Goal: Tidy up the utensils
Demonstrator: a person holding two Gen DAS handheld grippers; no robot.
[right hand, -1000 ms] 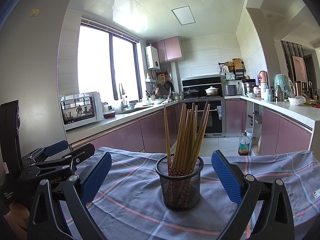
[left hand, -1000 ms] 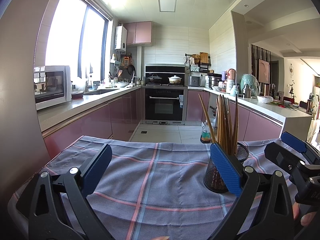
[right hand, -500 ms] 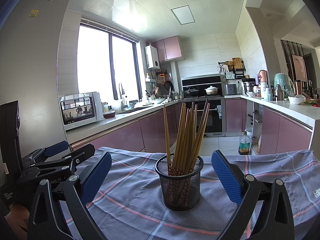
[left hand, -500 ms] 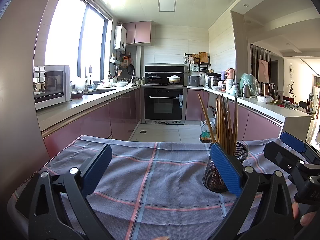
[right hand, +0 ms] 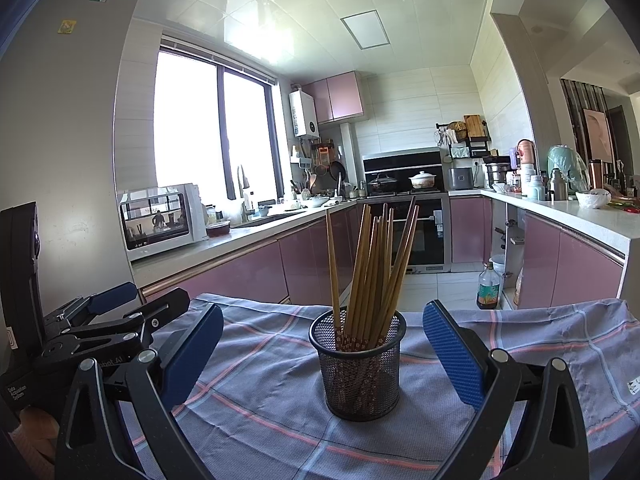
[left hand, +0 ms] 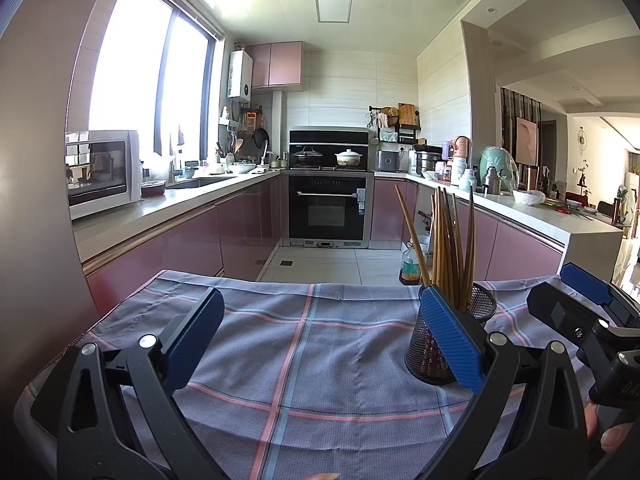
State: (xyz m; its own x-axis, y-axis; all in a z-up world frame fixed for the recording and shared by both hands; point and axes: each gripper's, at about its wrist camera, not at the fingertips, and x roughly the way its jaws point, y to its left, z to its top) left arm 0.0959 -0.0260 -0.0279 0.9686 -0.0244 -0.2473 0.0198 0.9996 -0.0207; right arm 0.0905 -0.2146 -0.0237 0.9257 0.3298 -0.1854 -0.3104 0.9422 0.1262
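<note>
Left gripper (left hand: 318, 338): We see our left gripper spread wide with nothing in it. Its blue pads (left hand: 192, 338) sit low over the cloth. In the right view it shows at the left edge.

Right gripper (right hand: 322, 354): We see our right gripper spread wide too, and it holds nothing. The cup sits ahead, between its two pads (right hand: 454, 356), and does not touch them.

Cup (right hand: 358, 368): We see a black mesh cup standing upright on the cloth. In the left view it is on the right side, partly hidden by the left gripper's right pad.

Chopsticks (right hand: 374, 270): We see a bunch of brown chopsticks standing in the cup. They fan out at the top. One leans away to the left of the rest.

Cloth (right hand: 540, 344): We see a grey-blue cloth with pink and light blue lines. It covers the desk under the cup.

Hand (left hand: 600, 426): We see some fingers at the lower right of the left view, under the right gripper.

Kitchen: We see pink cabinets (left hand: 180, 240), a white microwave (left hand: 102, 170) on the left, a black oven (left hand: 328, 208) at the back, and a bottle (right hand: 488, 286) on the floor.
</note>
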